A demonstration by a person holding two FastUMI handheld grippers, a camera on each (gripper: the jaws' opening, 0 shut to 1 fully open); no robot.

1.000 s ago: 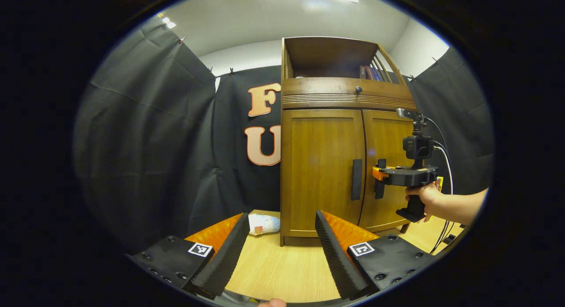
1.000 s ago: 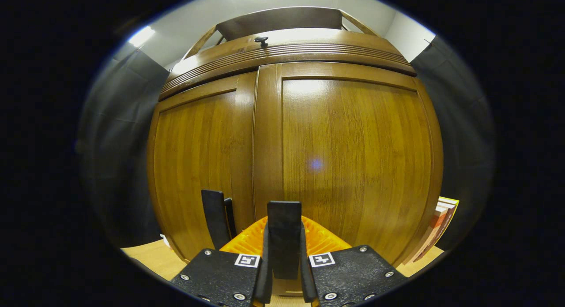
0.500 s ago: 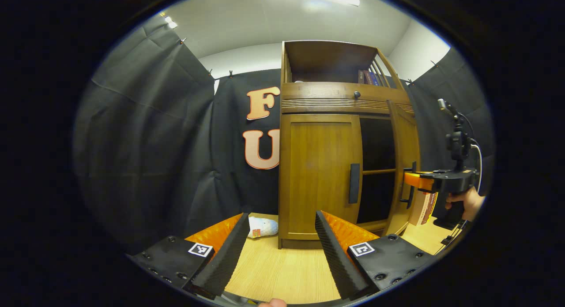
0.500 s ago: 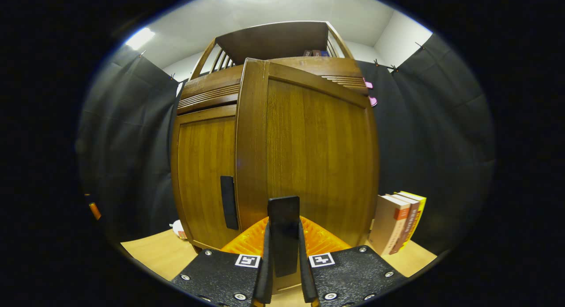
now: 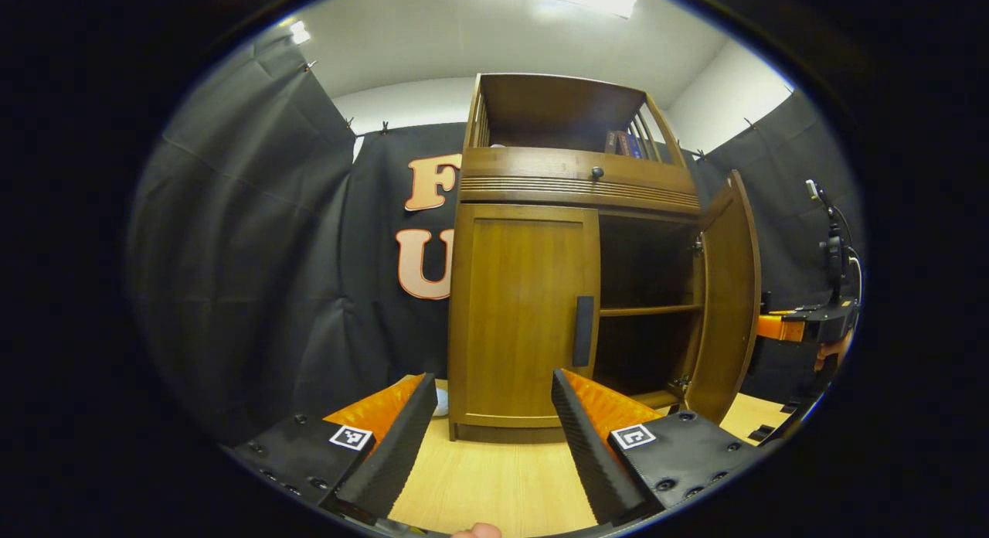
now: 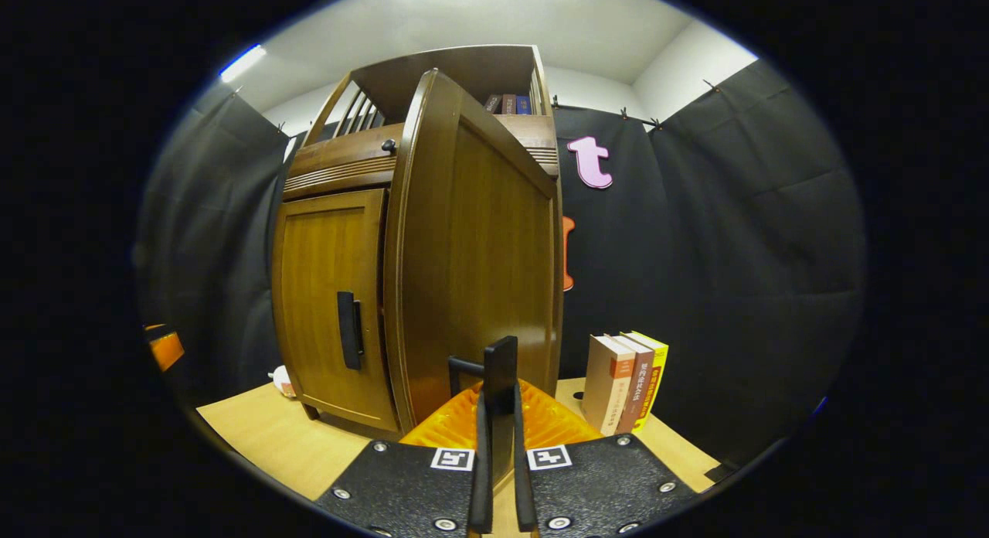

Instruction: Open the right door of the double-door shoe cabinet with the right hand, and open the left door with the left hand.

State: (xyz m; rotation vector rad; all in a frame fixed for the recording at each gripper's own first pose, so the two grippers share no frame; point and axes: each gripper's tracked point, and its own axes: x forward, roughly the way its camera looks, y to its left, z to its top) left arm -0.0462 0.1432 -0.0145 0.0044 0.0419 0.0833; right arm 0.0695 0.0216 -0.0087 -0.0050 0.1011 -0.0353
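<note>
The wooden shoe cabinet (image 5: 572, 175) stands ahead on a light wood surface. Its left door (image 5: 525, 314) is closed, with a dark vertical handle (image 5: 583, 331) at its inner edge. My left gripper (image 5: 489, 391) is open, well short of that door and a little left of the handle. The right door (image 6: 479, 252) is swung wide open. My right gripper (image 6: 498, 414) is shut on that door's dark handle (image 6: 501, 364). In the left gripper view the open right door (image 5: 726, 291) stands edge-on, and the right gripper's body (image 5: 803, 320) shows behind it.
The opened right half is dark inside, with one shelf (image 5: 649, 310). Three books (image 6: 626, 379) stand upright right of the cabinet. A small white object (image 6: 283, 381) lies by the cabinet's left foot. Black cloth walls close in on both sides.
The right gripper has pulled the right door from closed to wide open, keeping hold of its handle. The left gripper stayed open and shifted slightly, bringing the left door more in front.
</note>
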